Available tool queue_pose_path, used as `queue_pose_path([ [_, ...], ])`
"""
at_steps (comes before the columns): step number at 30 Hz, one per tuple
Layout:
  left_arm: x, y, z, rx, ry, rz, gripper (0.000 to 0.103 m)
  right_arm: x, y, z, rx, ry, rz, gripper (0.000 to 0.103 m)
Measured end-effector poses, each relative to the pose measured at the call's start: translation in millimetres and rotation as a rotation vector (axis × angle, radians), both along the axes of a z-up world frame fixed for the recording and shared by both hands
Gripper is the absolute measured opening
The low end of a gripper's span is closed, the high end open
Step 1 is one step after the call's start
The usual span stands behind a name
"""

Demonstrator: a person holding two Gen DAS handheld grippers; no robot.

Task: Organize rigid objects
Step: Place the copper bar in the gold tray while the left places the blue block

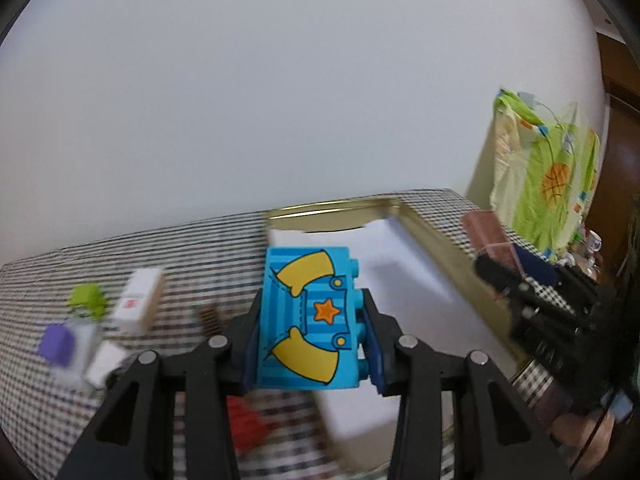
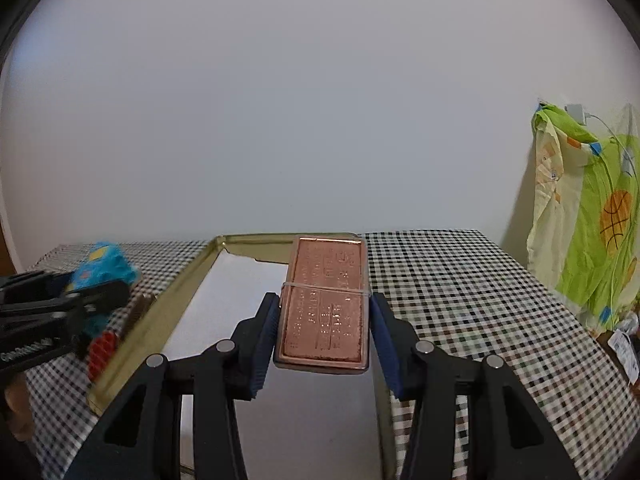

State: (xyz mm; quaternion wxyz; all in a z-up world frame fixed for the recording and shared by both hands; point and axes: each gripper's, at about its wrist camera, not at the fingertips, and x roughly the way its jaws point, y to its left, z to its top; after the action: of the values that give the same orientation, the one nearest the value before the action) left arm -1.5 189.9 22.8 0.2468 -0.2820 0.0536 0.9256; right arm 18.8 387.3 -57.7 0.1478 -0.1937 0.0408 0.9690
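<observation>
My left gripper (image 1: 310, 336) is shut on a blue toy brick (image 1: 308, 320) printed with yellow sleeves and an orange star. It hangs above the near left corner of a gold tray (image 1: 424, 232) with a pale lining. My right gripper (image 2: 324, 340) is shut on a copper-coloured bar (image 2: 324, 304) with a rubber band around it, held over the tray (image 2: 176, 300). In the right wrist view the blue brick (image 2: 106, 264) shows at the far left in the left gripper (image 2: 94, 298). The left wrist view has the bar (image 1: 486, 232) at the right.
A checked cloth (image 2: 460, 300) covers the table. Left of the tray lie a green toy (image 1: 88, 300), a white tile (image 1: 138, 300), a purple cube (image 1: 60, 344), a brown ribbed piece (image 2: 138, 312) and a red piece (image 2: 102, 350). A green patterned cloth (image 2: 592, 220) hangs beyond the table's right edge.
</observation>
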Motion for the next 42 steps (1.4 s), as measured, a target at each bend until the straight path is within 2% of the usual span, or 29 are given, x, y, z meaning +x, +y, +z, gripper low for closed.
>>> queue_pose_path([
  [7, -6.6, 33.2, -13.5, -0.046, -0.048, 0.002, 0.042, -1.7, 2.8, -4.7, -0.021, -0.034, 0.027, 0.049],
  [17, -14.9, 35.0, -31.9, -0.138, -0.085, 0.041, 0.041, -22.5, -14.9, -16.7, -0.031, -0.121, 0.042, 0.049],
  [25, -13.4, 39.9, -36.9, -0.174, -0.068, 0.046, 0.041, -33.5, -21.0, -24.1, -0.061, -0.169, 0.062, 0.049],
  [32, -14.9, 43.5, -40.4, -0.212, -0.037, 0.055, 0.041, -31.4, -17.6, -23.1, -0.070, -0.178, 0.061, 0.049],
  [35, -15.4, 42.4, -41.5, -0.195, -0.050, 0.043, 0.043, -22.2, -16.6, -18.3, -0.061, -0.141, 0.033, 0.052],
  [36, -14.9, 40.9, -41.2, -0.183, -0.050, 0.042, 0.044, -14.9, -16.2, -15.1, -0.056, -0.101, 0.012, 0.060],
  [37, -14.1, 39.9, -40.4, -0.175, -0.047, 0.036, 0.056, -8.8, -15.6, -12.2, -0.055, -0.067, -0.004, 0.075],
  [38, -12.1, 38.6, -38.3, -0.157, -0.045, 0.025, 0.070, -3.2, -15.3, -9.5, -0.050, -0.033, -0.021, 0.082],
  [39, -9.0, 37.2, -35.5, -0.131, -0.039, 0.009, 0.077, 2.4, -15.8, -6.7, -0.037, 0.006, -0.041, 0.089],
  [40, -4.6, 35.9, -31.9, -0.115, -0.021, 0.008, 0.091, 7.8, -17.4, -3.9, -0.015, 0.044, -0.060, 0.090],
  [41, -0.6, 34.6, -28.1, -0.110, 0.010, 0.022, 0.099, 11.3, -17.7, -2.6, 0.001, 0.060, -0.071, 0.090],
  [42, 4.7, 32.7, -23.6, -0.103, 0.054, 0.035, 0.101, 12.8, -19.0, -2.0, 0.019, 0.072, -0.081, 0.090],
])
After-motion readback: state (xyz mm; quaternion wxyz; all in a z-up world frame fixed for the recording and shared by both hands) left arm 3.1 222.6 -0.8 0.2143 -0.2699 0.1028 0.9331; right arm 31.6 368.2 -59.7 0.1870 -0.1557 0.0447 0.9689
